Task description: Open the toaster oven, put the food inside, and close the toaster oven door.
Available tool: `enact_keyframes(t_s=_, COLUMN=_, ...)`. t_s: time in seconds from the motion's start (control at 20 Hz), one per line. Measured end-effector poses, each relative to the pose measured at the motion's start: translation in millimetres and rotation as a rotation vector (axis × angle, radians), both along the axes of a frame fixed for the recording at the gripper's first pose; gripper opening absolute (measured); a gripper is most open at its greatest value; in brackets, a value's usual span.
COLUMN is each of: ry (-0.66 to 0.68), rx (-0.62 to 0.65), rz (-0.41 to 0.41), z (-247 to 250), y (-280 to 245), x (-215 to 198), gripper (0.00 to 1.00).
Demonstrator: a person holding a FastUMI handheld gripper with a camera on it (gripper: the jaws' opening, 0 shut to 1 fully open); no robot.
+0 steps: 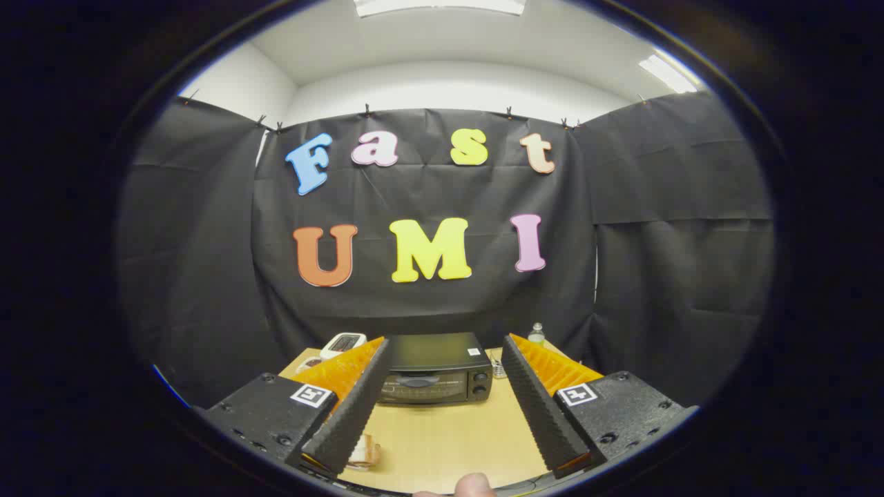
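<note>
**Op:** I'm holding the gripper (pixel 442 407) spread wide, nothing between the fingers. The toaster oven (pixel 435 369) is sitting straight ahead, framed in the gap, beyond the tips and well apart from them.

**Eng:** Orientation?

**Op:** Its long axis is running crosswise to my approach, front face toward me. The door (pixel 423 390) is looking shut, dark glass, with a bar handle (pixel 418 380) along its top edge, also crosswise. Two knobs (pixel 478 383) are stacked at the right of the front.

**Eng:** Food?

**Op:** It's lying on the worktop (pixel 449 435) close in, under the left finger (pixel 352 407), partly hidden. Pale, layered, maybe a sandwich or bread; I can't tell which.

**Eng:** Materials?

**Op:** Oven is a boxy black metal shell, matte. Worktop is smooth light wood. Fingers are ridged, saw-toothed along the inner faces.

**Eng:** Clutter?

**Op:** A white device (pixel 343 343) behind left of the oven, a clear bottle (pixel 536 334) behind right. A person's fingertip (pixel 475 485) is showing at the near edge.

**Eng:** Call?

**Op:** I'm judging nothing done yet. Handle first: straight forward, slightly down.
</note>
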State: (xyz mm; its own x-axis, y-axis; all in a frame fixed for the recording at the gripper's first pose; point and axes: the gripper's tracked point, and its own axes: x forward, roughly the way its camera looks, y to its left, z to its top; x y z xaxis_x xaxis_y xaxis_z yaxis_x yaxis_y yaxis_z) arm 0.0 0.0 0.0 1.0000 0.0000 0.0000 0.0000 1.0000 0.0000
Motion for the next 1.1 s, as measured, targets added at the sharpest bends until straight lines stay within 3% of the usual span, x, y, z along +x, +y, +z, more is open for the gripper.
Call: enact_keyframes(t_s=1.1, ry=0.032, rx=0.019, rz=-0.019, z=-5, y=-5, x=29, gripper=1.0)
